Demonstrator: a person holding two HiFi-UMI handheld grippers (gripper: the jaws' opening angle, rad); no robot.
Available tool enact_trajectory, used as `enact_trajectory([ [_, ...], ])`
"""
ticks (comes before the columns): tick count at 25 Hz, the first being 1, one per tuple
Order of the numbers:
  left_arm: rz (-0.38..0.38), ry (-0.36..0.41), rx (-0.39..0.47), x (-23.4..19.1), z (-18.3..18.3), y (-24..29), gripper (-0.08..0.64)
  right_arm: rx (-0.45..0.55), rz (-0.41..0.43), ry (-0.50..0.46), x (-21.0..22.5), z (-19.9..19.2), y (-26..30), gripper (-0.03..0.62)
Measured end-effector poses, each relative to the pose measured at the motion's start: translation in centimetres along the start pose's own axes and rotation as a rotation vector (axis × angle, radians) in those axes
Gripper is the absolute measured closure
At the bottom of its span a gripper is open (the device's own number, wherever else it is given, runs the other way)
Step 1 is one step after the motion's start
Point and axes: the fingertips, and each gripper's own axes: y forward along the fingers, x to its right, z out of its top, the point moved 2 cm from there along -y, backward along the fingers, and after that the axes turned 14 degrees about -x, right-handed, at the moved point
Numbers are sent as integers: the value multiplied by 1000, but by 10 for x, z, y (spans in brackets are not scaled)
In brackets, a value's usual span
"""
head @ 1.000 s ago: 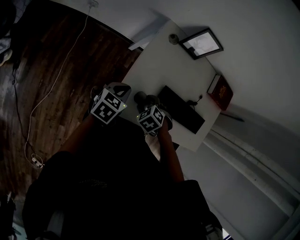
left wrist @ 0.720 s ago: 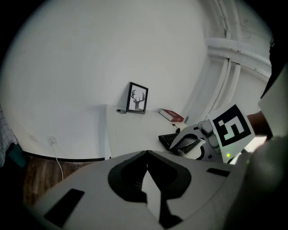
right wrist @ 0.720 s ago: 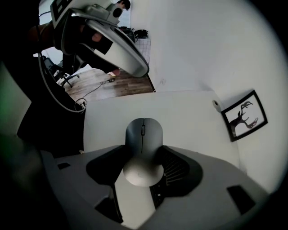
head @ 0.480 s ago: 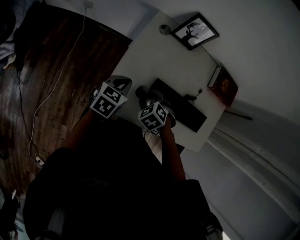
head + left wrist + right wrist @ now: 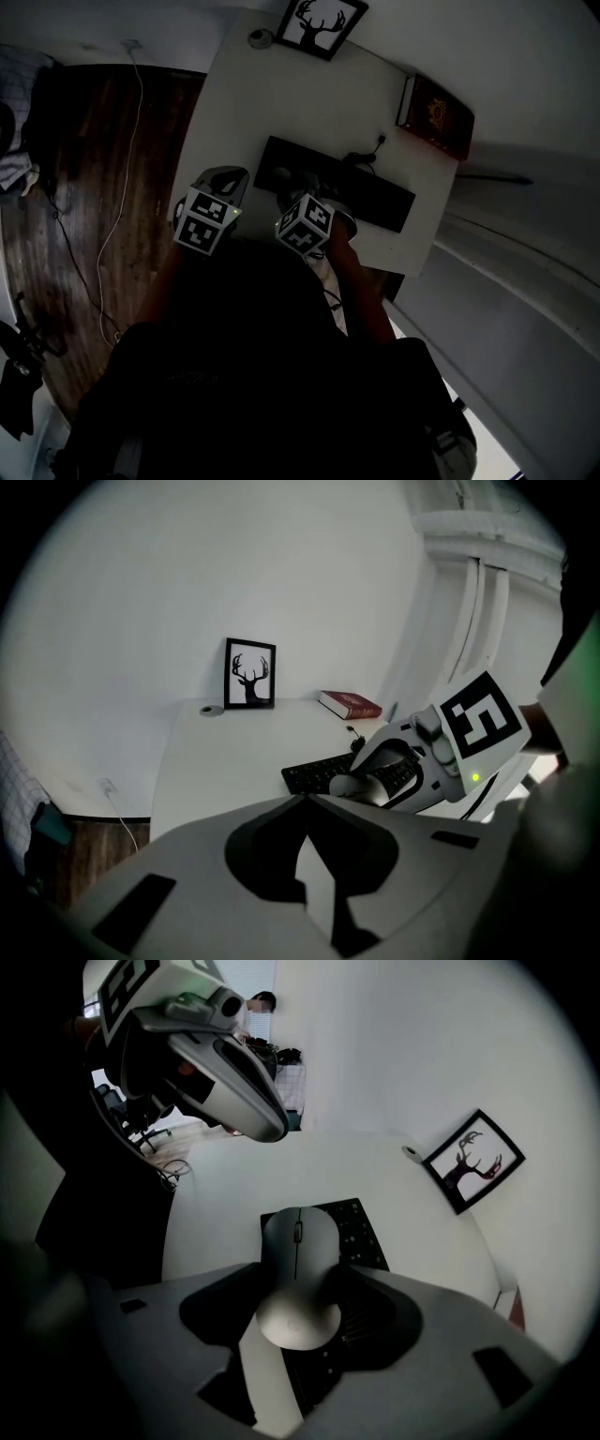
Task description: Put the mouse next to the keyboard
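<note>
A grey mouse (image 5: 298, 1241) is clamped between the jaws of my right gripper (image 5: 298, 1281), held in the air above the left end of the black keyboard (image 5: 364, 1234). In the head view the right gripper (image 5: 287, 183) hovers over the keyboard (image 5: 375, 199), which lies on the white table (image 5: 239, 112). My left gripper (image 5: 305, 801) is shut with nothing in it, just left of the right one, above the table's near edge. From the left gripper view the mouse (image 5: 361, 782) shows in the other gripper, with the keyboard (image 5: 311, 773) below.
A framed deer picture (image 5: 322, 23) and a small roll (image 5: 257, 38) stand at the table's far side, a red book (image 5: 436, 117) at the far right. A short black cable (image 5: 364, 155) lies behind the keyboard. Wooden floor with a white cord (image 5: 112, 216) lies left.
The head view has swung round. My right gripper, still holding the mouse, has moved from beside the keyboard's left end to over it. The left gripper stays close beside it.
</note>
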Motion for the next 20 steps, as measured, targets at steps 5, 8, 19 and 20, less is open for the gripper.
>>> enact_trajectory([
  [5,-24,79,-55,29,7,14,557,32,9,72,12,-23,-2,319],
  [8,-49,140,-96,49,8,26,555,49,1,121,16,-39,-3,319],
  [19,-141,299,-183,110,41,71,555,79,14,339,33,-105,-10,319],
  [20,-152,316,-188,117,44,75,555,76,9,352,36,-113,-10,319],
])
